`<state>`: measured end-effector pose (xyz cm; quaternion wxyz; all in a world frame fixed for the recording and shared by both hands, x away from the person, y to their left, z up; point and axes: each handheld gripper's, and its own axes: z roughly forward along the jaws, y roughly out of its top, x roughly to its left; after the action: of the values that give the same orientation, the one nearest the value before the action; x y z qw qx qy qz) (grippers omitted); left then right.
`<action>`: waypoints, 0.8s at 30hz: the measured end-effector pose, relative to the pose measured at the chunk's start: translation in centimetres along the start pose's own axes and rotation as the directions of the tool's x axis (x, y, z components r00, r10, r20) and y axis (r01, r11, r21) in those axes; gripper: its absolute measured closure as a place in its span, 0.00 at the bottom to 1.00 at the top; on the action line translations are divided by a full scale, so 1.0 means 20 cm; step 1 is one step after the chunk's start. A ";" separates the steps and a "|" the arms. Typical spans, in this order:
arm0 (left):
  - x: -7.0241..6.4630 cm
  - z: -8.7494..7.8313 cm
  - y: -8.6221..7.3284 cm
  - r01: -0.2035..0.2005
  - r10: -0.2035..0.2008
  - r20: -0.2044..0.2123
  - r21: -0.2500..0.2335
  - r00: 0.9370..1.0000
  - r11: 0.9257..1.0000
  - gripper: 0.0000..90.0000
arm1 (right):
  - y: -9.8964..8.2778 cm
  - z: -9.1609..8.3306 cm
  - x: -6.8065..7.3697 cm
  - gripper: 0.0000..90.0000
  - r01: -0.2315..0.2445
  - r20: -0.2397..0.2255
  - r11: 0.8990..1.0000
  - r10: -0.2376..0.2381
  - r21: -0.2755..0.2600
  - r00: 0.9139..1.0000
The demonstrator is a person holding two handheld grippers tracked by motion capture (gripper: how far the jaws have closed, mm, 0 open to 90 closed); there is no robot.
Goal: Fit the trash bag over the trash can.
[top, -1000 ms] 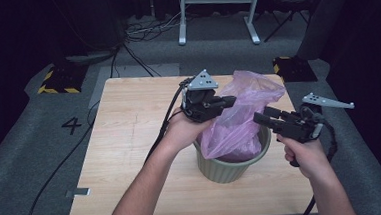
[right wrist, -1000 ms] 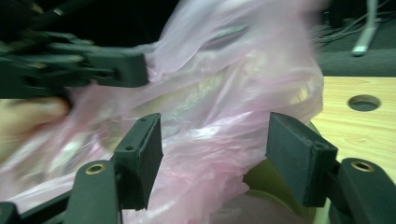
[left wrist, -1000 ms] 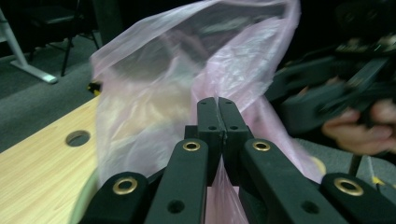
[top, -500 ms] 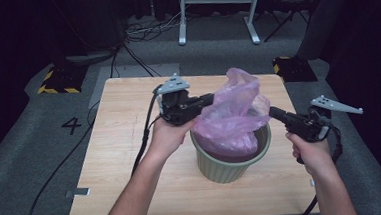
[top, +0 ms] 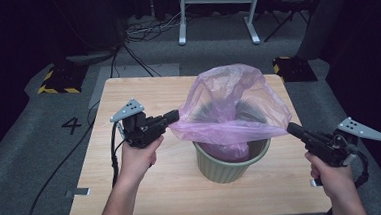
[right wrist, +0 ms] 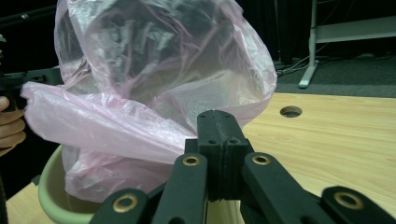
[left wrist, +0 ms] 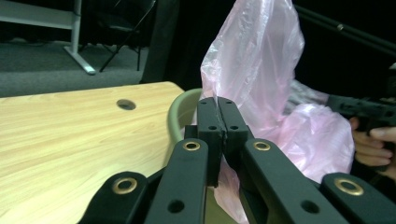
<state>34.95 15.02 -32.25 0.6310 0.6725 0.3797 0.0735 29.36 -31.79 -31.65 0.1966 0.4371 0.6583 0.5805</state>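
— So, biggest thing first: what carries it all?
— A pale wooden table [top: 134, 201], with a round cable hole [left wrist: 126, 104] in its top. It stands on grey carpet, with a white "4" [top: 72, 126] marked on the floor at its left side.
— And on the table?
— A green ribbed bin [top: 232, 162] sits right of the middle. A pink plastic bag [top: 231, 102] sits in it, the lower part tucked inside and the upper part billowing up above the rim.
— How is the bag's mouth lying?
— It is stretched sideways between the two hands, one edge drawn out to the left of the bin, the other to the right, both above the rim.
— The left gripper [top: 173, 117]?
— Its jaws are clamped together on the bag's left edge; in the left gripper view the pink film runs out from between the pressed pads.
— And the right gripper [top: 293, 129]?
— Its jaws have just been closing and now pinch the bag's right edge, with film caught between them in the right gripper view.
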 end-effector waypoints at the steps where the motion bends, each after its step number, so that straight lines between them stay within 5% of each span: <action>1: 0.00 0.00 -0.01 -0.003 0.003 -0.001 0.003 1.000 1.000 1.00 | -0.01 -0.01 0.00 1.00 -0.001 0.000 1.000 0.001 -0.005 1.000; 14: -0.06 -0.03 -0.08 -0.042 0.042 0.008 0.026 0.999 0.999 1.00 | -0.12 -0.10 0.03 1.00 0.000 -0.008 1.000 0.000 -0.006 1.000; 24: -0.08 -0.04 -0.13 -0.063 0.063 -0.044 0.004 0.997 0.998 0.99 | -0.18 -0.13 0.07 1.00 0.016 0.008 1.000 -0.016 -0.014 1.000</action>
<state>32.25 14.45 -33.89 0.6192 0.6831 0.3720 0.1076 25.42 -32.00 -33.99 0.2067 0.4328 0.6569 0.5818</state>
